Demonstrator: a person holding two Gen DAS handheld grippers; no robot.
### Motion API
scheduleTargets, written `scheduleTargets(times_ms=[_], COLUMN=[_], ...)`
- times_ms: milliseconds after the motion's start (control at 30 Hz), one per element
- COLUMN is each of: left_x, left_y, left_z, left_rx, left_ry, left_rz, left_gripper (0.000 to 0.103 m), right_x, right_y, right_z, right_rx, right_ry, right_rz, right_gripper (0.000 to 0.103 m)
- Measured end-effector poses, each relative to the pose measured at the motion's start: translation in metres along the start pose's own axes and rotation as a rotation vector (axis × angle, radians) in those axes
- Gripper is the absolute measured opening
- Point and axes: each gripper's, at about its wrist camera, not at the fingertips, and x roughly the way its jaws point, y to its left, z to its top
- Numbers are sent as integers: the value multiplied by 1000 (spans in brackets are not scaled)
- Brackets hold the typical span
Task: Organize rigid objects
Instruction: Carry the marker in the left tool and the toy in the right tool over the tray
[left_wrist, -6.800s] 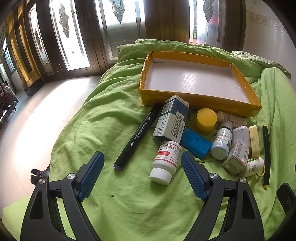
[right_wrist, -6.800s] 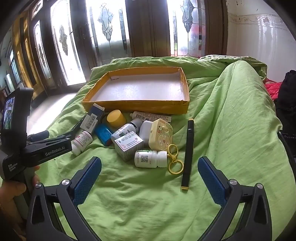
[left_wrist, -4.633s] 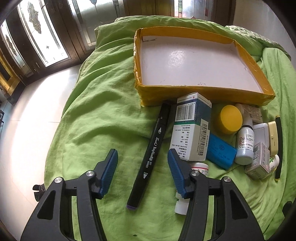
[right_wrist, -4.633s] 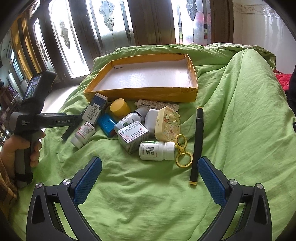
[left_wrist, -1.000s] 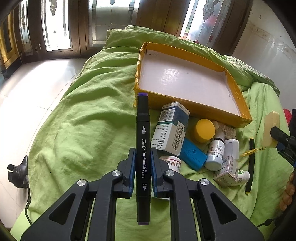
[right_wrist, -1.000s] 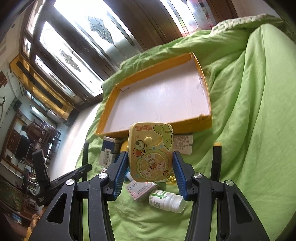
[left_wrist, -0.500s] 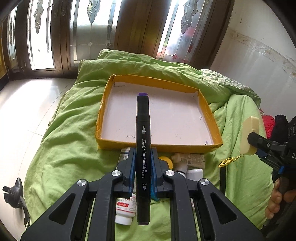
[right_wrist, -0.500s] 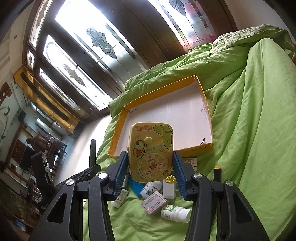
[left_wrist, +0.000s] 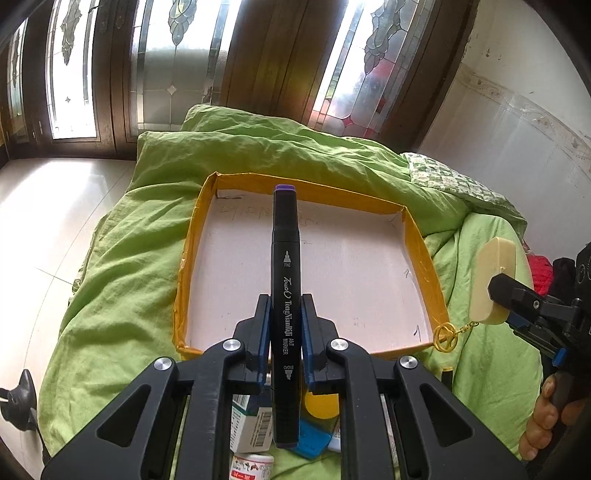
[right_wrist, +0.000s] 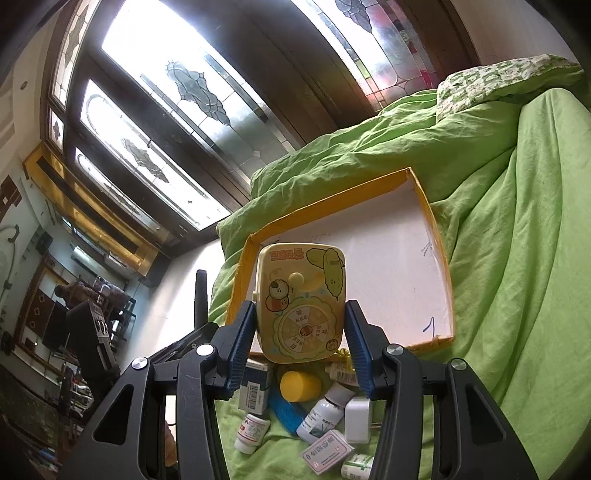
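With the left gripper (left_wrist: 284, 334) clamped on the marker (left_wrist: 285, 280) and the right gripper (right_wrist: 301, 341) on the toy (right_wrist: 301, 302), both above the empty tray (left_wrist: 192, 236), each should lower flat into separate spots before releasing.

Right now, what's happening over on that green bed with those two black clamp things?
A person is tidying small items into a yellow-rimmed cardboard tray on the green bedcover. The left gripper is clamped on a black art marker, held above the tray. The right gripper grips a cream-yellow cartoon keychain case, also lifted near the tray. The tray looks empty so far. Medicine bottles and boxes lie in a pile on the bedcover in front of it.
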Motion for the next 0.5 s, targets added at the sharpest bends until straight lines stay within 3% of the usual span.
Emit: scheduleTargets(times_ms=[233,500], left_x=[35,74], left_y=[8,23], left_z=[14,11], left_rx=[10,17], left_ry=[37,98], left_rz=[23,59], left_gripper=[12,12], right_x=[47,116], right_y=[23,29], right_z=[8,-6], right_rx=[-77,-158], right_ry=[51,176], right_rz=[-25,-116], right_gripper=[44,44])
